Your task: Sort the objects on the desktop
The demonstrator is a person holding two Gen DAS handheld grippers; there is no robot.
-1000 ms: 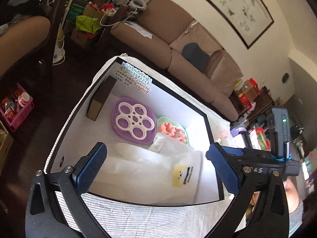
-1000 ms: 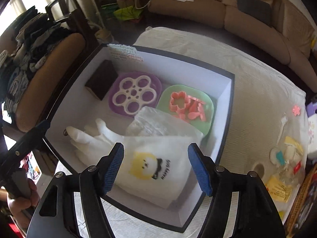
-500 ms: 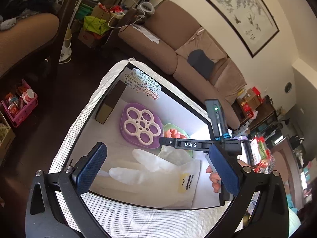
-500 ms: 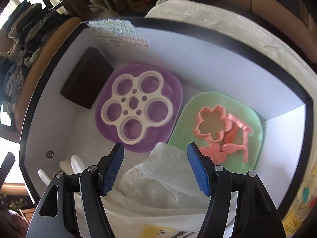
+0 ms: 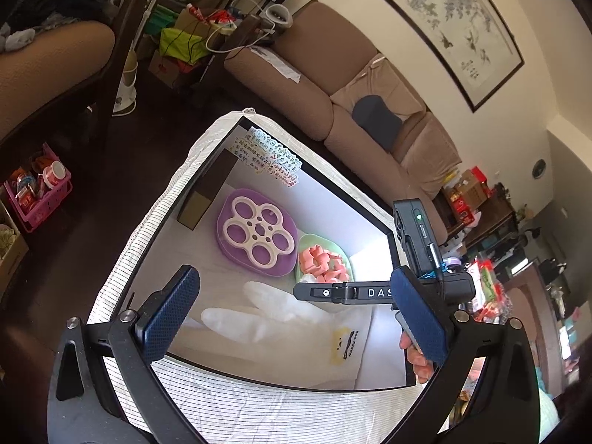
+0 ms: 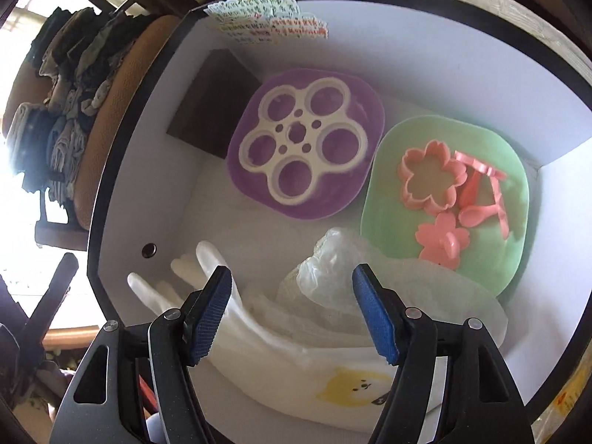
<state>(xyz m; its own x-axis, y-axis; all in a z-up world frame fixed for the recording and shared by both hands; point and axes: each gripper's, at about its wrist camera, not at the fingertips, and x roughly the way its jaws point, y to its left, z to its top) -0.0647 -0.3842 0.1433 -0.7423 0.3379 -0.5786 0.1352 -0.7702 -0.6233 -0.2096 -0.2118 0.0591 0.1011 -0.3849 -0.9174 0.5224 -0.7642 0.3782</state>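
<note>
A white box with a black rim (image 6: 111, 192) holds a purple dish with a white flower mould (image 6: 303, 151), a green dish (image 6: 388, 214) with pink flower cutters (image 6: 429, 177), a dark brown block (image 6: 211, 103), white gloves (image 6: 259, 325), a crumpled clear plastic bag (image 6: 333, 266) and a white pouch with a yellow face (image 6: 351, 388). My right gripper (image 6: 291, 273) points steeply down into the box. Its jaws are opening, and the bag lies just beneath their gap, untouched. My left gripper (image 5: 292, 277) hangs wide open and empty above the box's near edge (image 5: 259, 370).
The box rests on a striped cloth (image 5: 259, 407). A person's hand (image 5: 414, 351) holds the right gripper's black frame (image 5: 362, 292) over the box's right side. A brown sofa (image 5: 333, 92), a chair (image 5: 55, 74) and a pink basket (image 5: 37, 188) surround the table.
My right gripper came down into the box and tilted more steeply, closing in on the clear plastic bag. The left gripper stayed almost where it was.
</note>
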